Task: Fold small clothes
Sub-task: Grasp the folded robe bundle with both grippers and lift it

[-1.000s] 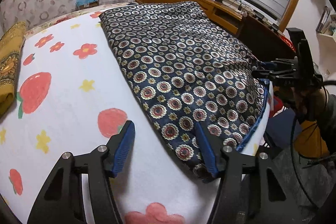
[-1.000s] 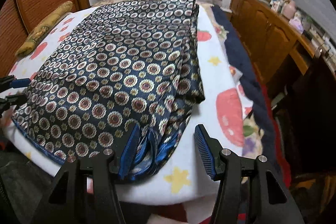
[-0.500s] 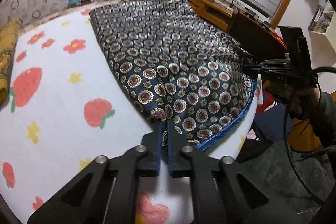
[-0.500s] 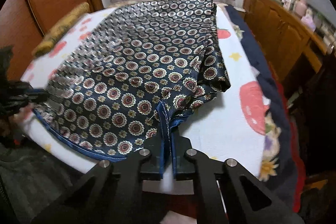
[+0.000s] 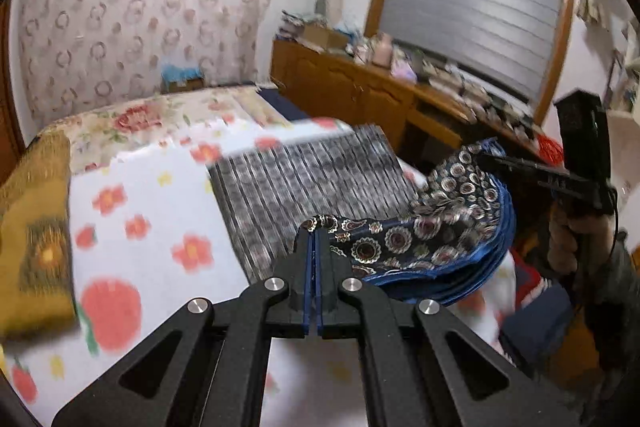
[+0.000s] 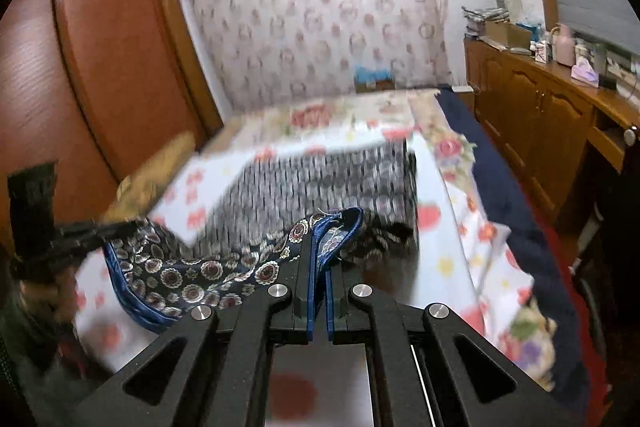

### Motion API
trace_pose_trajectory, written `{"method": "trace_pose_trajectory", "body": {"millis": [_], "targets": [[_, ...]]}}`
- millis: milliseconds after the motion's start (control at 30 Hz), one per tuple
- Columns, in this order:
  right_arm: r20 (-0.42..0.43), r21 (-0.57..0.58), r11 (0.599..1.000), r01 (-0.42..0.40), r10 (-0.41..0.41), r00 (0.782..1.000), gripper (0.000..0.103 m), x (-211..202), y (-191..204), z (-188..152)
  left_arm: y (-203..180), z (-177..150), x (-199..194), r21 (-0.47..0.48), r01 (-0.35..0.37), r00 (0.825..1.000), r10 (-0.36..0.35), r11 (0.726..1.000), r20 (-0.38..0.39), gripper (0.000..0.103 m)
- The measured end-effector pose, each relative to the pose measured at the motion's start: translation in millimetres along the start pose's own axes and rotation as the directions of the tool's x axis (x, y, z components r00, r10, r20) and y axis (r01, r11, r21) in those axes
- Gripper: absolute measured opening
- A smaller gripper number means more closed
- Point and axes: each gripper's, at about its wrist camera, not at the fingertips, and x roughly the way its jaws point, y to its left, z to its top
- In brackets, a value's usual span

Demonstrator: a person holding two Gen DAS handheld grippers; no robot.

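A navy cloth with round medallion print and a blue hem [image 5: 420, 239] [image 6: 208, 275] hangs lifted between both grippers, its far part still lying on the bed. My left gripper [image 5: 314, 235] is shut on one near corner of the cloth. My right gripper [image 6: 318, 239] is shut on the other near corner, the blue hem pinched between its pads. In the left wrist view the right gripper [image 5: 504, 163] shows at the right holding the cloth's edge; in the right wrist view the left gripper [image 6: 120, 227] shows at the left.
The bed's white sheet with red fruit and flowers [image 5: 132, 227] lies under the cloth. A mustard-yellow folded cloth [image 5: 36, 239] sits at the bed's left edge. A cluttered wooden sideboard [image 6: 540, 99] runs along the right. A wooden wardrobe [image 6: 80, 67] stands at the left.
Both grippers closed on the cloth's near corners, then rose, lifting the near edge off the bed. The views now tilt up toward the far wall.
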Motion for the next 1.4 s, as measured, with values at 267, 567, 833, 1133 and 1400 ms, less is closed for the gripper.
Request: {"method": "trace_pose_trajectory", "body": {"millis": [267,567,833,1133,1400], "targets": [[-0.010,-0.017,0.996,0.083,-0.083,0.997,0.003,73.7,-12.2,41.7,44.2,56.1,55.7,-0.039,-0.067,0.998,0.068,0.997,-0.001,0.002],[-0.068,-0.024,0.993,0.118,-0.119,0.991,0.004,109.1,-5.2,56.8,65.6,64.5,98.8,-0.043,-0.100,0.992,0.096,0.994,-0.083,0.002],[-0.038,-0.097,0.985,0.142,-0.146,0.989,0.046,93.4,1.4,66.0,82.8,71.4,110.9,-0.042,-0.103,0.990,0.099,0.994,-0.105,0.046],[-0.093,-0.171,0.976,0.134,-0.151,0.984,0.049,85.2,-4.6,45.6,102.9,47.7,93.9,-0.052,-0.098,0.988,0.091,0.994,-0.127,0.075],[-0.183,-0.184,0.980,0.071,-0.106,0.978,0.047,130.5,3.1,65.2,96.8,56.4,137.4,-0.022,-0.075,0.982,0.070,0.997,-0.177,0.075]]}}
